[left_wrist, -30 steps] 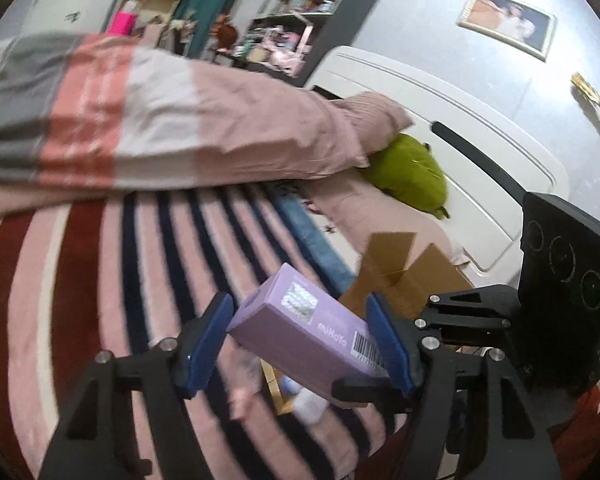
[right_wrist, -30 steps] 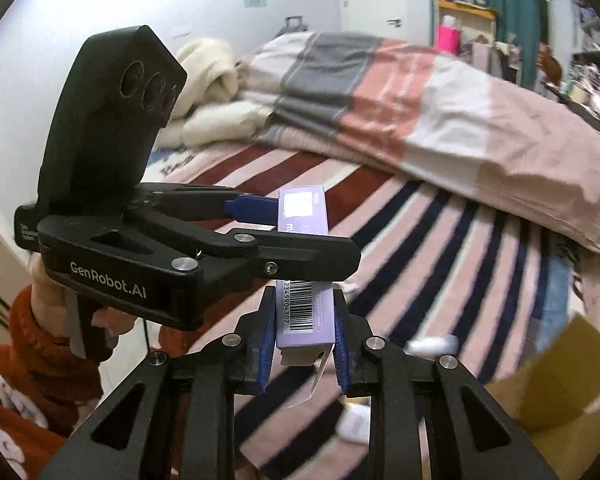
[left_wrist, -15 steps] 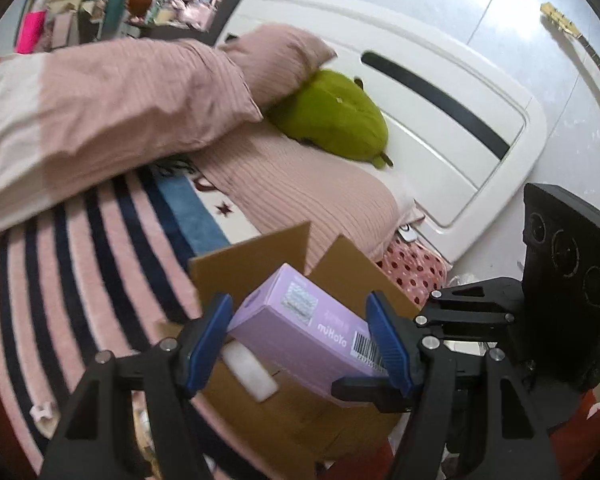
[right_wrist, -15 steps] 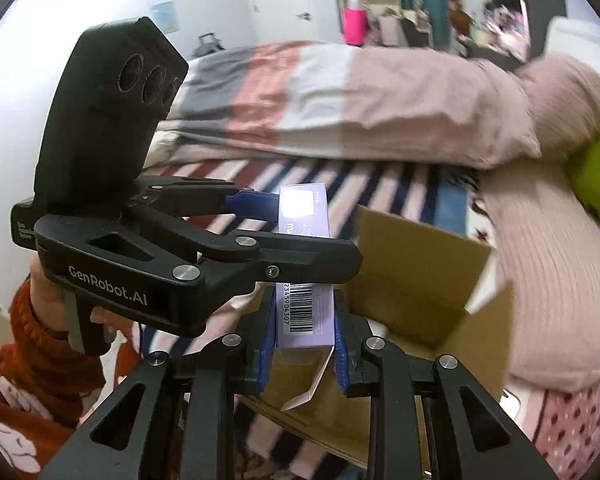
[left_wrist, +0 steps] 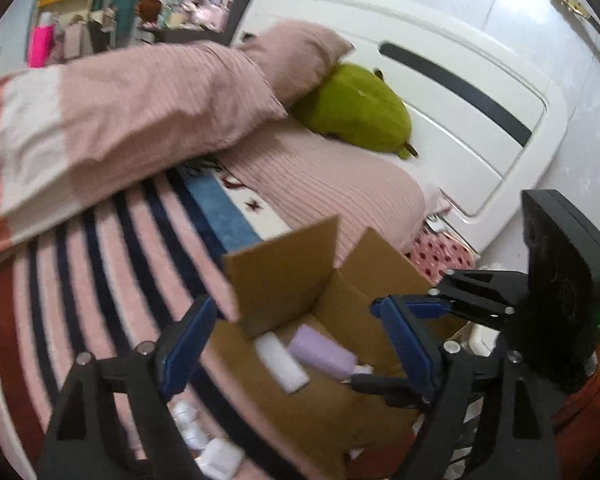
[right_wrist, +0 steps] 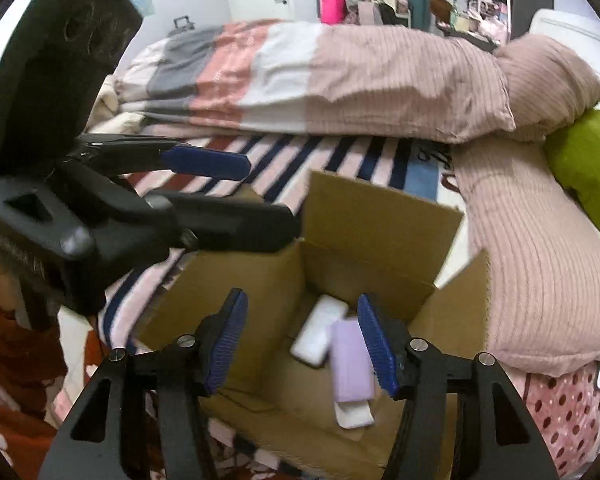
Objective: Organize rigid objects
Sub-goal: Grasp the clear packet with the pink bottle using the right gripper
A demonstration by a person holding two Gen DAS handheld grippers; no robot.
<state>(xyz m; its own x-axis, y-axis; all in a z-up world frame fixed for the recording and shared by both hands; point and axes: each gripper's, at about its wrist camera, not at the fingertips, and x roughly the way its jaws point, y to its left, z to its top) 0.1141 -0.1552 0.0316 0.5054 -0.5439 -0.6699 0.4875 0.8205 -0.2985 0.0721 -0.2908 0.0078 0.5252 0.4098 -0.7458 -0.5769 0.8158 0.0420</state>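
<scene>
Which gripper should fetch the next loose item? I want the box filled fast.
Probably left: the left gripper, open, has small white items on the striped bedspread just below it, while the right gripper hangs open over the cardboard box.

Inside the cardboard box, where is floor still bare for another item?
Bare floor in the cardboard box lies nearest the right gripper and beside the left wall. The far corner is crowded: white item against purple box.

Striped bed (left_wrist: 100, 240) (white headboard (left_wrist: 460, 120)) against grey wall (left_wrist: 580, 80).
</scene>
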